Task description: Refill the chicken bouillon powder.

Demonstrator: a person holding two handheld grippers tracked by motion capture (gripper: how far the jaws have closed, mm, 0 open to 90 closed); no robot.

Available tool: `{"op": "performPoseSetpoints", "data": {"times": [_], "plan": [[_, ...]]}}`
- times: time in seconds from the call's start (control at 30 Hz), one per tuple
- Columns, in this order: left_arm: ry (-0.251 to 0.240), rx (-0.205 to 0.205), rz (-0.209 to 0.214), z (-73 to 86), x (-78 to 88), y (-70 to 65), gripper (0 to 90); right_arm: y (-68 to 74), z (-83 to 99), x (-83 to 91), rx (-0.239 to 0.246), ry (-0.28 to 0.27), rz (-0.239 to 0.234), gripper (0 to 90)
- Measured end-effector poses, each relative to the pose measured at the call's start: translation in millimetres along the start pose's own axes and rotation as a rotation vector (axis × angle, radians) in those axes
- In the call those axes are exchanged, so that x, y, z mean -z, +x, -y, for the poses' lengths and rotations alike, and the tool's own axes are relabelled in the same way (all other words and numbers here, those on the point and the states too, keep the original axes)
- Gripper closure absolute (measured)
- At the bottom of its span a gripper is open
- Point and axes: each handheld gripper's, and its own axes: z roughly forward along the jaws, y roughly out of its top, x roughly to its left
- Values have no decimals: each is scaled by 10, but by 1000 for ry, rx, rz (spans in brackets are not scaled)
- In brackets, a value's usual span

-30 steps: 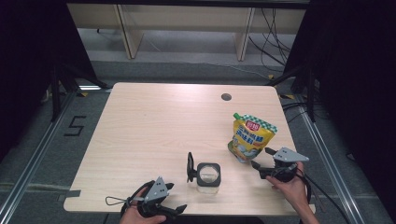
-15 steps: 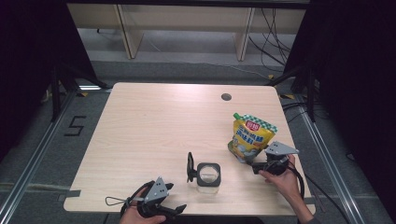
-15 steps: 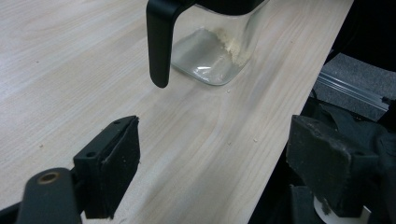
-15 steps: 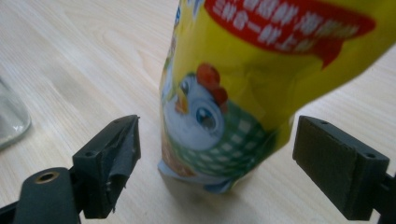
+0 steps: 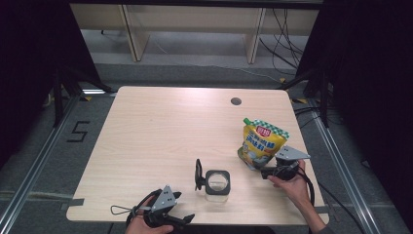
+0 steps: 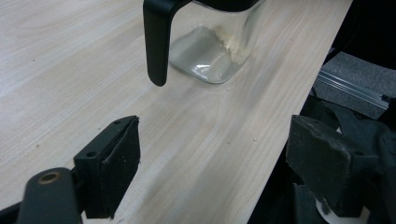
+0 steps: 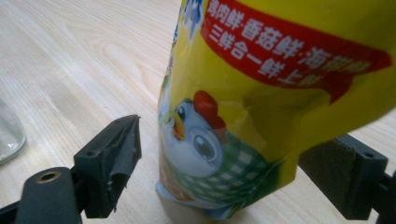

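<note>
Table: one, light wood, with one round dark hole far right.
Glass jar: one, black handle, near centre.
Yellow pouch: one, right.
Handheld grippers: two, left gripper near left, right gripper near right.

- Left gripper: held low at the near table edge, left of centre, in the person's left hand. Jaws spread wide, nothing between them; one jaw over the tabletop, the other past the edge.
- Right gripper: held at the right side of the table in the right hand, forearm entering from the bottom right. Jaws apart, pointing left, one on each side of the pouch's base, neither clearly touching it.
</note>
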Motion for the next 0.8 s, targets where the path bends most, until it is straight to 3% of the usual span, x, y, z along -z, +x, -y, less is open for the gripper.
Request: {"op": "performPoseSetpoints", "data": {"times": [0.1,0.13,0.17,0.2,0.23,0.27,0.3,0.33,0.4,0.47,0.5,0.53,0.6,0.63,0.77,0.8], "plan": [[-7,4,4,0,-3,-5,174,-17,2,-20,6,-16,2,171],[8,-10,-1,-2,5,8,175,19,3,-13,-41,9,-9,172],[-18,19,10,3,-14,-11,174,-5,1,-21,-18,3,-7,172],[-11,13,4,3,-9,-12,175,12,2,-16,-33,8,1,173],[2,-19,4,0,-2,6,175,6,1,-15,-34,10,-5,175],[-2,-23,5,-2,-5,7,175,-10,2,-35,-25,-18,-3,178],[-1,-22,4,-4,-6,8,175,-8,3,-31,-43,-9,-5,181],[2,2,-1,-1,-9,-3,175,-32,5,-49,-11,-33,-6,186],[-13,5,12,0,-17,-15,175,-26,8,-54,-27,-36,-9,190],[1,-19,9,-5,-10,4,175,-21,11,-68,-51,-45,-18,193],[-2,11,5,-1,-15,-10,174,-30,18,-85,-64,-46,-29,195],[-2,7,7,-2,-15,-8,175,-47,18,-95,-38,-55,-15,196],[2,7,7,2,-16,-12,175,-54,19,-105,-31,-71,-14,198],[-3,10,8,4,-25,-12,175,-49,22,-113,-56,-71,-24,199],[-7,8,12,7,-34,-16,175,-44,29,-150,-71,-101,-36,218],[-9,10,11,6,-36,-16,175,-60,28,-177,-50,-117,-34,237]]}}
